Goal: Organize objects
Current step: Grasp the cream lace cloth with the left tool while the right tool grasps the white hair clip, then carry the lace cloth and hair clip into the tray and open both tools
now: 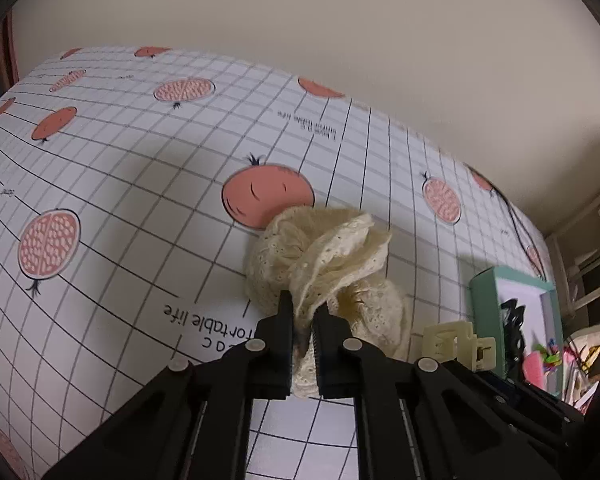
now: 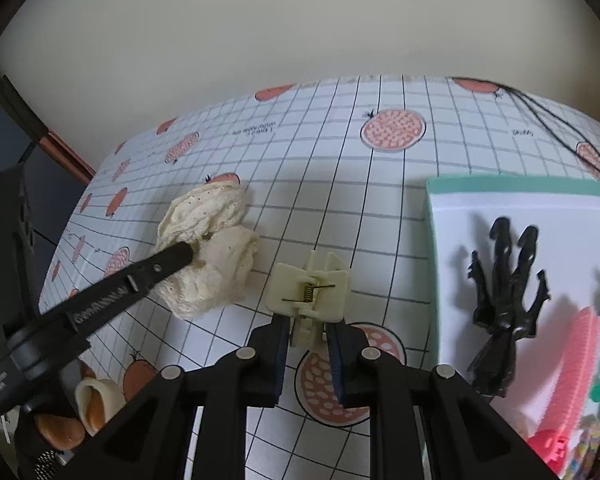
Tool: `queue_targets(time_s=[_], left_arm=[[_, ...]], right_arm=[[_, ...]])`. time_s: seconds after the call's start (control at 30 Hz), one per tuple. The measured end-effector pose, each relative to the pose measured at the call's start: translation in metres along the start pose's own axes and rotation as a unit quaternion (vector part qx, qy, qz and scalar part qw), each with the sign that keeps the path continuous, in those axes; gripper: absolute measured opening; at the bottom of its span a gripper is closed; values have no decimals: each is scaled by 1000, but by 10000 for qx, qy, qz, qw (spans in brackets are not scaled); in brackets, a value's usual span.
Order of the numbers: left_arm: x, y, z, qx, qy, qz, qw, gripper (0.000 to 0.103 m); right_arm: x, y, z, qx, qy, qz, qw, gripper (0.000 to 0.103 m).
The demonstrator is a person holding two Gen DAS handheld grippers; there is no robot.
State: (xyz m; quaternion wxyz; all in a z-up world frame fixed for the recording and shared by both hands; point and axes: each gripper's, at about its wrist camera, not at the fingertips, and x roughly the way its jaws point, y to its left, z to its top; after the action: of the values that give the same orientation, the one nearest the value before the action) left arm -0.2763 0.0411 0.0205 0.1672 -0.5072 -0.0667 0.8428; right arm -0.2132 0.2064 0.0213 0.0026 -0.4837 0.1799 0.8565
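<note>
Left hand-held gripper point(image 1: 303, 322): clamped on cream lace scrunchie point(image 1: 320, 256), resting on counter point(image 1: 140, 200). Right hand-held gripper point(image 2: 308, 330): clamped on cream claw clip point(image 2: 308, 292), beside teal-rimmed box point(image 2: 500, 188).

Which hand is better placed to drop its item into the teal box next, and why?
Right. The right gripper pinches the cream claw clip right beside the teal box. The left gripper grips the lace scrunchie farther from the box, with the clip between.
</note>
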Motion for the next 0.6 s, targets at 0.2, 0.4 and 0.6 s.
queue_targets(time_s=[0.2, 0.4, 0.6], left_arm=[[-29, -2, 12, -56, -416, -139, 9990, 7], [-57, -10, 22, 23, -763, -251, 9968, 7], [-68, -19, 27, 63, -891, -328, 9955, 7]], right_arm=[[-20, -3, 7, 24, -221, 80, 9997, 19], [-35, -9, 12, 59, -341, 63, 9994, 19], [-46, -20, 13, 108, -406, 7, 9991, 19]])
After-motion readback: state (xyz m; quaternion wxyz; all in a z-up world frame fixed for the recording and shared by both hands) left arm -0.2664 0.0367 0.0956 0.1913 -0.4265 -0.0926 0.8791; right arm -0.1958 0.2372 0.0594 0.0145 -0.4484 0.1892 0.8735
